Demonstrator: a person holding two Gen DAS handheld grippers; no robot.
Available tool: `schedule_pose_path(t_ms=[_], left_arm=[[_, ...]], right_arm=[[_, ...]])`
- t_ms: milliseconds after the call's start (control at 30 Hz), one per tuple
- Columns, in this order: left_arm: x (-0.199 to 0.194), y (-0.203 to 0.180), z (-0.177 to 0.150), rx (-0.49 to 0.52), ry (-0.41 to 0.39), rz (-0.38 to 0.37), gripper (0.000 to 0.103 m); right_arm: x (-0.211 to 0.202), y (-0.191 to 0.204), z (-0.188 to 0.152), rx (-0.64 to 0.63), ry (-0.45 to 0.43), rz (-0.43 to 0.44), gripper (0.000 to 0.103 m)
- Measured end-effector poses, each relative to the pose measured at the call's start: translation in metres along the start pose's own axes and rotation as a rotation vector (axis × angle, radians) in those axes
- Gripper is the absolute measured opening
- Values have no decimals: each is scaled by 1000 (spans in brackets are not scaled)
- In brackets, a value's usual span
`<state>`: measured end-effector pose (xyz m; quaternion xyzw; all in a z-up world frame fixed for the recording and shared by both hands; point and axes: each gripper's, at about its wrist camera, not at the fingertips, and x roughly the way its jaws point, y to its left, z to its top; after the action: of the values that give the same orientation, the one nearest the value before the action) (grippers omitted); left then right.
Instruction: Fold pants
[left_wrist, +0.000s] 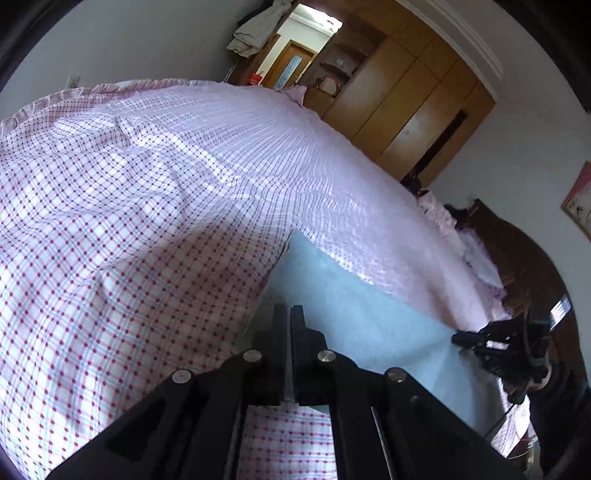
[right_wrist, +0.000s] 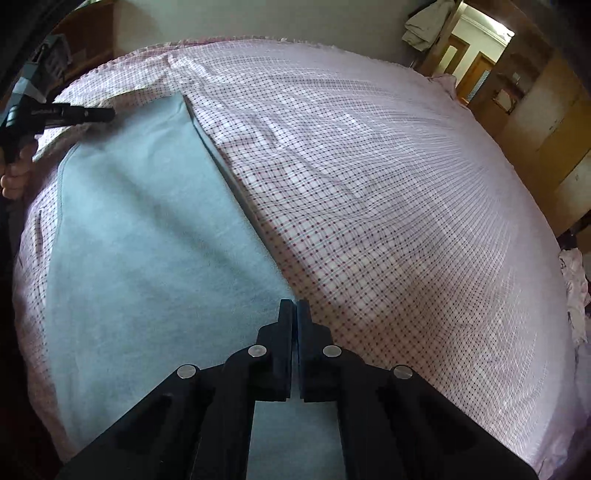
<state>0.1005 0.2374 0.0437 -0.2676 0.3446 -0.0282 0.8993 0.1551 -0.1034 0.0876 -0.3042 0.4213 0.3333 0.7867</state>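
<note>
While the bed (right_wrist: 406, 206) with its pink checked cover fills most of both views, the light blue pants (right_wrist: 147, 240) lie flat along its near side, already doubled into one long strip with a straight edge running away from you. Judging by that shape, you are between folds: the legs look laid together, and the strip has yet to be folded across its length.

Your right gripper (right_wrist: 294, 314) hangs over one end of the strip, right at its long edge, jaws pressed together on nothing that I can see. Your left gripper (left_wrist: 288, 321) sits over the far end, near the corner, jaws likewise pressed together and seemingly empty (no cloth shows between them).

Next, you will likely need to spread both sets of jaws, pinch the two corners of one end through every layer, and carry that end over the other, keeping the edges lined up so the strip does not skew.
</note>
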Motion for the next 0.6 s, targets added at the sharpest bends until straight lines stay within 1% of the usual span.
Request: schedule_pose_path(t_ms=[100,200,267,333,433,467,533,567,600], left_arm=[[4,1,-4,-19,15,15,0],[0,5,-3,-44,8,11,0],[-1,3,-3,-39,5,28,0],[-3,-6,-5,1,0,40,0],[-7,-35,-12,120,2,20,0],[-4,-48,-15,181,16,44,0],[12,-70,-19,299,66,146,0],[26,-78,-20,347,102,217,0],[37,-82,-20,364,135,258,0]], right_arm=[[-3,0,-1,11,-15,-9,0],[-7,-2,-1,14,-38,-15,0],[0,-2,-1,21,-35,-28,0],[11,-5,-2,46,-8,-33,0],[21,-6,-6,73,-11,-37,0],[24,-6,-7,93,-11,-43,0],[29,-5,-10,150,-13,-72,0],[29,-7,-12,189,-23,-73,2],[27,-9,-14,223,-29,-76,6]])
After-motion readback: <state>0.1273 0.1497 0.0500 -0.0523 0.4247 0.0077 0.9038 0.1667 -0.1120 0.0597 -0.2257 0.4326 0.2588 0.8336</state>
